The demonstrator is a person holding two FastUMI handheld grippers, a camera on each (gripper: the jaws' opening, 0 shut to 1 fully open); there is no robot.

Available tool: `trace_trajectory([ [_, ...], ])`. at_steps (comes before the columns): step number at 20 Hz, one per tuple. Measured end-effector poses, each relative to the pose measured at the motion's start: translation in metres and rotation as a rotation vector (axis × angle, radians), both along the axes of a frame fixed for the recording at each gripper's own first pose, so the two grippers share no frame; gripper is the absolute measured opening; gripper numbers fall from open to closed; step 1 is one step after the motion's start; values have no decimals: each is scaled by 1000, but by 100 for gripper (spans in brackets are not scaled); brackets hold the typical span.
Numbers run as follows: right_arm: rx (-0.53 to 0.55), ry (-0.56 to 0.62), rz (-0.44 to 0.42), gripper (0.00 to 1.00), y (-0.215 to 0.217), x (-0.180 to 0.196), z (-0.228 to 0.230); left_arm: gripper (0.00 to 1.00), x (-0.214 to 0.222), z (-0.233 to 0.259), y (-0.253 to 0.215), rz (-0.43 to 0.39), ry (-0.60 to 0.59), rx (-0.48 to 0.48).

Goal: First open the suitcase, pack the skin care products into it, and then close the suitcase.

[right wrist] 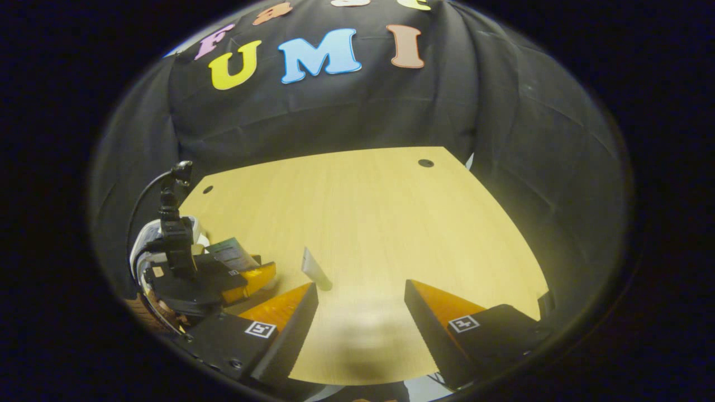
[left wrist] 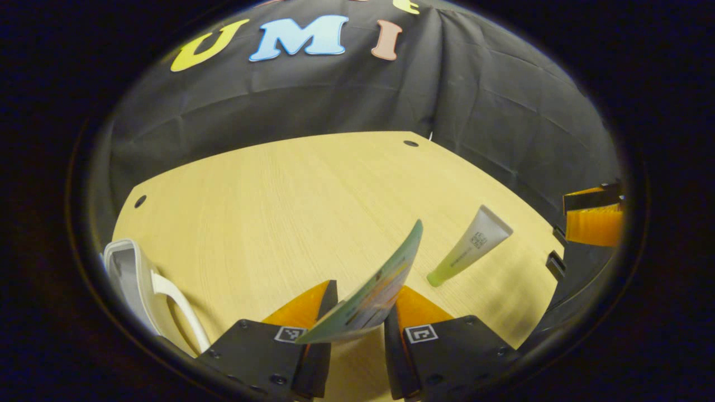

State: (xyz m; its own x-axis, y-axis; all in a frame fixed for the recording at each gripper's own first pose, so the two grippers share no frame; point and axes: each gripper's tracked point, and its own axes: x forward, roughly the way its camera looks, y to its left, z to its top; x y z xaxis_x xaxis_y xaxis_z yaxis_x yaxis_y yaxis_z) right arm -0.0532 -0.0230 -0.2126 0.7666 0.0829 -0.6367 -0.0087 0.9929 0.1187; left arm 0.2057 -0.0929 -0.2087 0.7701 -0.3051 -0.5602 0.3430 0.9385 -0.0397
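- Plainly, the packing step is in hand: the left tongs (left wrist: 360,312) are closed on a flat green sachet (left wrist: 375,290), which stands tilted between their orange fingers (left wrist: 299,307) above the tabletop (left wrist: 290,201).
- In the right gripper view the same left tongs (right wrist: 254,276) show at the far left, carrying the sachet (right wrist: 232,252).
- A pale tube with a green cap (left wrist: 469,245) lies on its side on the tabletop, to the right of the sachet and apart from it; in the right gripper view that tube (right wrist: 315,271) sits just ahead of the right tongs.
- The right tongs (right wrist: 360,301) are open and empty, hovering over bare wood with the tube near their left finger (right wrist: 285,307).
- At the lower left of the left gripper view a white rim with a curved handle (left wrist: 148,285) shows; I judge it to be the suitcase, though too little is seen to tell whether the lid is up.
- Next, I judge, the left tongs need to swing toward that white case and release the sachet inside.
- Meanwhile the right tongs need to shift slightly left and lower so both fingers straddle the tube's narrow body before closing.
- The closing of the suitcase is not yet due.
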Motion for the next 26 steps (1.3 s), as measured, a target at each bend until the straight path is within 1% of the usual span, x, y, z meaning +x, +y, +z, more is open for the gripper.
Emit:
trace_trajectory([
  [3, 16, 27, 66, 94, 18, 4, -10, 48, -11, 6, 11, 34, 8, -28],
  [6, 22, 80, 134, 94, 37, 7, -28, 48, -23, 17, 29, 116, 31, -97],
  [8, 18, 93, 168, 91, 48, 13, -38, 48, -28, 31, 45, 181, 25, -146],
  [11, -25, 106, 190, 84, 55, 28, -57, 47, -38, 56, 73, 254, 5, -159],
  [12, -26, 114, 190, 83, 59, 34, -63, 49, -43, 67, 79, 268, -5, -161],
  [13, -17, 126, 191, 81, 63, 39, -71, 49, -47, 76, 87, 282, -16, -161],
  [14, -5, 142, 186, 80, 68, 43, -78, 47, -51, 84, 95, 296, -23, -161],
  [15, 3, 156, 180, 72, 70, 46, -84, 49, -55, 91, 103, 310, -29, -161],
  [17, 1, 167, 166, 65, 69, 50, -92, 49, -62, 102, 118, 336, -40, -159],
  [20, -23, 179, 153, 62, 67, 57, -103, 49, -72, 112, 137, 381, -40, -167],
  [21, -49, 193, 141, 54, 62, 62, -110, 49, -76, 115, 145, 401, -40, -175],
  [22, -46, 206, 136, 43, 61, 63, -113, 49, -81, 119, 155, 423, -38, -182],
  [23, -11, 219, 138, 27, 66, 62, -111, 47, -86, 122, 167, 444, -36, -187],
  [24, 40, 237, 146, 29, 74, 59, -105, 49, -93, 125, 179, 464, -35, -189],
  [26, 92, 223, 167, 28, 96, 56, -90, 49, -105, 130, 209, 504, -27, -200],
])
